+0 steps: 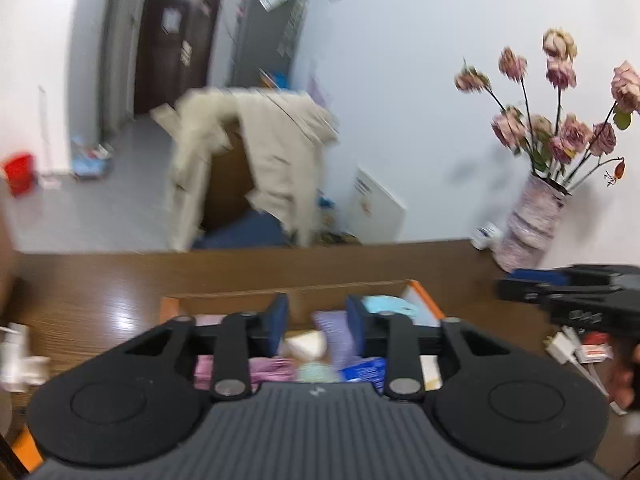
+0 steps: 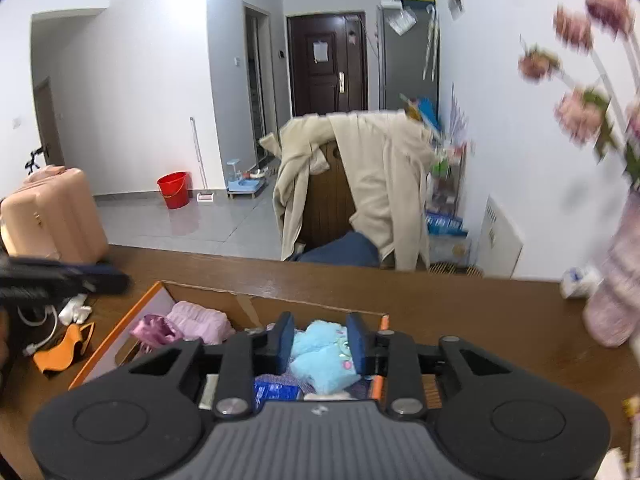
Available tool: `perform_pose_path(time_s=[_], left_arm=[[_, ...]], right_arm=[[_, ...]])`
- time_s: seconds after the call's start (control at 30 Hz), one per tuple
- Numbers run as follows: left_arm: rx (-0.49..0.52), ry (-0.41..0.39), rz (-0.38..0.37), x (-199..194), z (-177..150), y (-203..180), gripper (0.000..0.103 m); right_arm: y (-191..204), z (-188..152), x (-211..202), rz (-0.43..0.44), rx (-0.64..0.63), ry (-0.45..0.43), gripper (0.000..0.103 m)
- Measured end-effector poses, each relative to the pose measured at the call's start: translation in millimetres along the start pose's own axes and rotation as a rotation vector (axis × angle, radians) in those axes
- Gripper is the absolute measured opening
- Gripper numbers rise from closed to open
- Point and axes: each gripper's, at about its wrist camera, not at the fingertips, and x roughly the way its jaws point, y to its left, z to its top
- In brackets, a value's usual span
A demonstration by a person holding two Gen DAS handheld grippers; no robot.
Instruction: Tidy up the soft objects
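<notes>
An open cardboard box (image 1: 304,290) with orange edges (image 2: 114,332) sits on the brown table and holds soft items. My left gripper (image 1: 317,320) is open above the box, over a purple cloth (image 1: 336,336), a cream item (image 1: 306,343) and pink cloth (image 1: 268,370). A light blue plush (image 1: 386,304) lies at the box's right end. My right gripper (image 2: 320,340) is open over that light blue plush (image 2: 324,354), fingers on either side of it. Pink folded cloth (image 2: 200,320) and a shiny purple pouch (image 2: 154,330) lie at the box's left. Each gripper shows at the edge of the other's view.
A vase of dried pink roses (image 1: 532,216) stands on the table's far right corner. An orange cloth (image 2: 64,350) and white cables (image 2: 74,310) lie left of the box. A chair draped with a beige coat (image 2: 360,184) stands behind the table.
</notes>
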Motion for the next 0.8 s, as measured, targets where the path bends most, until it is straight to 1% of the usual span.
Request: perform_pose_path(time_s=[0.03, 0.07, 0.1, 0.13, 0.2, 0.23, 0.3, 0.37, 0.47, 0.5, 0.53, 0.57, 0.6, 0.7, 0.73, 0.77, 0.8], left_arm=[[0.003, -0.017, 0.026, -17, -2, 4, 0.051], [0.003, -0.031, 0.046, -31, -4, 8, 0.056], [0.001, -0.040, 0.065, -42, -6, 9, 0.067], [-0.004, -0.057, 0.086, -52, -10, 10, 0.074], [-0.008, -0.090, 0.126, -70, -18, 11, 0.076], [-0.002, -0.097, 0.132, -77, -21, 10, 0.077], [0.010, -0.107, 0.125, -89, -25, 5, 0.081], [0.022, -0.119, 0.117, -101, -30, 0, 0.081], [0.020, -0.152, 0.129, -114, -40, -4, 0.086], [0.013, -0.174, 0.154, -120, -48, -5, 0.093], [0.001, -0.207, 0.176, -126, -58, -7, 0.097], [-0.009, -0.246, 0.195, -132, -70, -9, 0.097], [-0.004, -0.268, 0.209, -135, -81, -11, 0.097], [0.012, -0.309, 0.225, -148, -119, -19, 0.099], [0.010, -0.320, 0.220, -152, -130, -20, 0.100], [0.011, -0.328, 0.213, -157, -142, -21, 0.101], [0.016, -0.340, 0.207, -163, -155, -23, 0.102]], right_arm=[[3, 0, -12, -0.007, -0.013, -0.003, 0.040], [6, -1, -25, -0.008, -0.021, -0.010, 0.043], [9, -3, -35, -0.006, -0.023, -0.015, 0.049], [12, -5, -46, -0.005, -0.024, -0.018, 0.054], [20, -10, -59, -0.009, -0.028, -0.025, 0.056], [23, -13, -66, -0.011, -0.028, -0.028, 0.056], [28, -19, -75, -0.010, -0.021, -0.031, 0.057], [34, -24, -85, -0.012, -0.016, -0.041, 0.057], [39, -33, -97, -0.005, -0.006, -0.078, 0.063], [41, -38, -102, -0.008, -0.001, -0.098, 0.064], [44, -44, -106, -0.013, 0.002, -0.128, 0.064], [47, -54, -113, -0.015, 0.004, -0.172, 0.066], [50, -63, -117, -0.016, 0.006, -0.203, 0.068], [59, -95, -132, -0.018, -0.006, -0.280, 0.072], [63, -106, -137, -0.026, -0.008, -0.300, 0.078], [66, -117, -142, -0.031, -0.008, -0.319, 0.081], [70, -131, -149, -0.032, -0.009, -0.353, 0.086]])
